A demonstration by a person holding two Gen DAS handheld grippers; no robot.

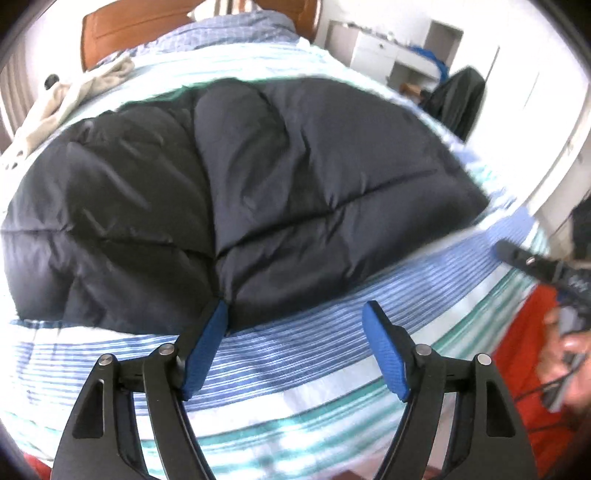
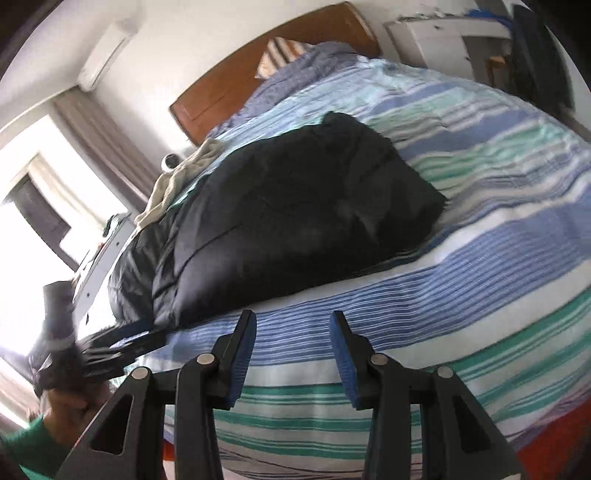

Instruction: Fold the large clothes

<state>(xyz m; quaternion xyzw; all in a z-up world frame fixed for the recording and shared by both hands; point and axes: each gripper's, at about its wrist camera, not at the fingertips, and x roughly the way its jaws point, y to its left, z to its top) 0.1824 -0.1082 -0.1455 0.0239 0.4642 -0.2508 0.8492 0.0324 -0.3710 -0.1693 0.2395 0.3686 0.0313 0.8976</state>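
No readable brand, label or text is showing in either view. Left gripper (image 1: 295, 314) is sitting released, blue pads spread wide over the striped bedspread (image 1: 295, 369), its left fingertip (image 1: 218, 314) just touching or overlapping the near hem of the dark puffer jacket (image 1: 240, 177) — can't tell if it's real contact. Right gripper (image 2: 293, 325) is also hanging released, pads apart above the bedspread (image 2: 461, 277), near the jacket's (image 2: 295, 210) front edge but not touching. The jacket is lying flat-ish across the middle of the bed, quilted panels showing, seams running across. Beyond it a cream garment (image 1: 74, 92) is bunching at the far left edge, next to a small dark round object (image 1: 51, 79) — too small to identify. Further back a blue checked blanket (image 1: 229, 33) is piling against the wooden headboard (image 1: 147, 26), with a striped pillow (image 2: 284, 55) only the right wrist view is showing clearly. White drawer unit (image 1: 380, 51) and a dark chair (image 1: 461, 99) are standing off the bed's right side. Right wrist view alone is showing the window (image 2: 33, 192), curtain (image 2: 107, 140) and wall air conditioner (image 2: 107, 55), plus the left gripper from the side at lower left; left wrist view alone is catching the right gripper's tip at far right edge, blurred.
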